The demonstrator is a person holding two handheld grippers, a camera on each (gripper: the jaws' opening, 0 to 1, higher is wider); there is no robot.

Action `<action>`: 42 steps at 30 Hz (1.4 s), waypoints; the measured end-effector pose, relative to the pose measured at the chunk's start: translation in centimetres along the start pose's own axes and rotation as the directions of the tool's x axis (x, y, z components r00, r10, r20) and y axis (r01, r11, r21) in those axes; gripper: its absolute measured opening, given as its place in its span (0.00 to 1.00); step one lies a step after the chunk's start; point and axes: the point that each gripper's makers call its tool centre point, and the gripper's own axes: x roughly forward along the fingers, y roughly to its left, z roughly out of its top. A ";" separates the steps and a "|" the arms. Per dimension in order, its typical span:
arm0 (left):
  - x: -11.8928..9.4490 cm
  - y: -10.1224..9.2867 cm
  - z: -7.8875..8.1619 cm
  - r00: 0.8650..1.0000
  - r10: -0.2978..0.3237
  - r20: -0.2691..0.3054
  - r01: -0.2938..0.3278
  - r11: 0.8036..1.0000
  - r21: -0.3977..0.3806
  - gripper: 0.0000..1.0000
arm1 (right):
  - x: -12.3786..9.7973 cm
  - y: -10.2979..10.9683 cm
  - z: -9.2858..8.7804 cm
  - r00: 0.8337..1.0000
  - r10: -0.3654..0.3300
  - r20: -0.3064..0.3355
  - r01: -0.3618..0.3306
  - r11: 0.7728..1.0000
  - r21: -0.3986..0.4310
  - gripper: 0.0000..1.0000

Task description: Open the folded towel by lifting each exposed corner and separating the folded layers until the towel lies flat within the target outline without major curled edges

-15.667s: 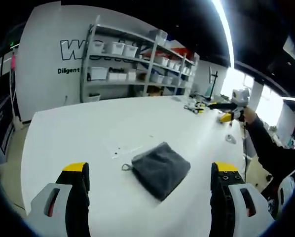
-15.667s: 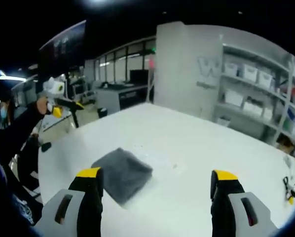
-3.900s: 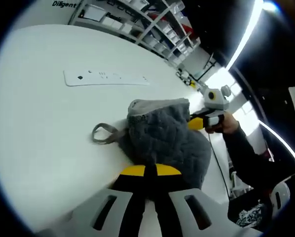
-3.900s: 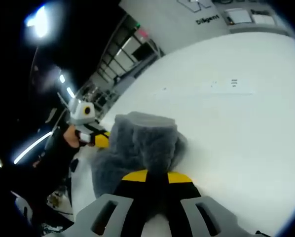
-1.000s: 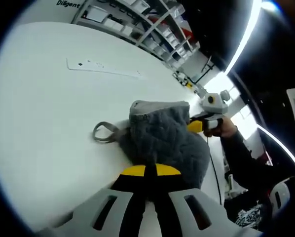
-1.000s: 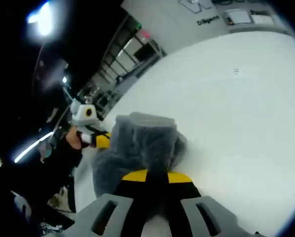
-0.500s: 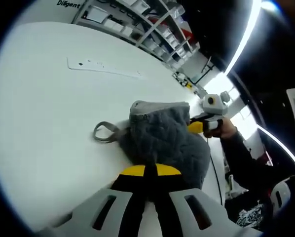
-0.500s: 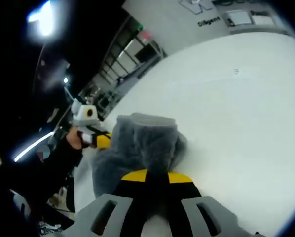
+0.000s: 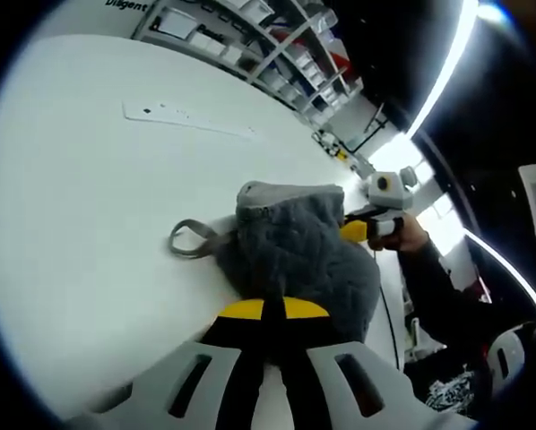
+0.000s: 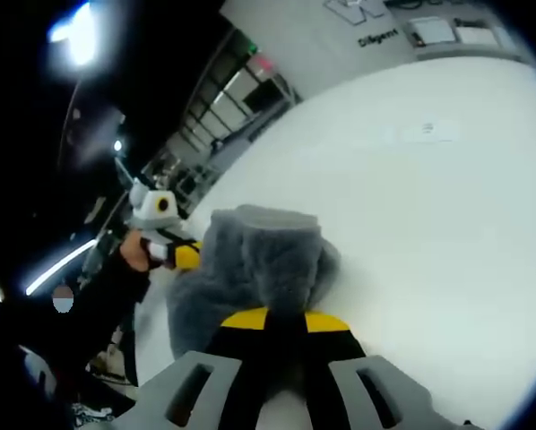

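Both your claws are clamping the towel [image 9: 299, 251]: left gripper [image 9: 264, 309] is biting its near edge at lower centre of the left gripper view, right gripper [image 10: 281, 320] doing the same at lower centre of the right gripper view. Over the last second almost nothing is changing; the towel is staying bunched and raised between your hands, its loop [image 9: 189, 240] trailing at left, so the layers are probably not separating yet and you are still needing to draw the corners apart. It is hanging over a white table [image 9: 89, 206], with shelves [image 9: 250, 45] running along the top of the frame and a ceiling light strip [image 9: 438, 67] at upper right.
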 end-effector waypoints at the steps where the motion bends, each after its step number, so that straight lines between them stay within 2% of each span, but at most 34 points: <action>1: 0.0 0.0 0.0 1.000 -0.001 -0.001 0.001 1.000 -0.001 0.01 | 0.0 0.0 0.0 1.000 -0.001 0.001 0.001 1.000 -0.002 0.08; 10: -0.3 -0.4 -0.9 1.000 -0.023 0.007 0.023 1.000 -0.013 0.01 | -0.2 0.4 -0.8 1.000 0.009 0.002 -0.009 1.000 -0.004 0.08; 21: -0.4 -0.6 -1.1 1.000 -0.026 0.016 0.026 1.000 -0.012 0.01 | -0.3 0.6 -0.9 1.000 0.011 0.009 -0.011 1.000 -0.005 0.08; 30: -0.4 -0.6 -1.0 1.000 -0.013 0.025 0.013 1.000 0.003 0.02 | -0.3 0.6 -0.9 1.000 0.005 0.007 -0.005 1.000 -0.011 0.08; 34: -0.4 -0.8 -0.9 0.999 -0.014 0.043 0.013 0.999 0.031 0.06 | -0.3 0.6 -0.9 1.000 0.005 0.008 -0.005 1.000 -0.011 0.11; 36: -0.6 -0.3 -0.4 0.996 0.012 0.085 -0.017 0.998 0.055 0.15 | -0.4 0.5 -0.4 0.999 -0.010 0.036 0.012 0.998 -0.056 0.16; 38: -0.8 -0.1 0.9 0.986 0.030 0.164 -0.046 0.994 0.096 0.43 | -0.6 0.4 0.0 0.998 -0.024 0.066 0.031 0.994 -0.108 0.30; 39: -1.0 -0.1 1.9 0.974 0.038 0.222 -0.061 0.993 0.100 0.63 | -0.8 0.1 0.4 0.995 -0.052 0.090 0.063 0.990 -0.128 0.43; 40: -1.5 -0.6 3.0 0.955 0.026 0.295 -0.066 0.990 0.124 0.89 | -1.1 0.0 1.0 0.990 -0.067 0.125 0.087 0.982 -0.166 0.56; 41: -1.9 -1.3 3.4 0.944 0.012 0.329 -0.065 0.986 0.151 0.99 | -1.4 0.2 1.2 0.987 -0.074 0.140 0.098 0.981 -0.170 0.72; 42: -2.8 -1.4 3.3 0.948 0.014 0.317 -0.082 0.975 0.204 0.99 | -1.6 0.3 1.6 0.983 -0.078 0.167 0.109 0.978 -0.180 0.92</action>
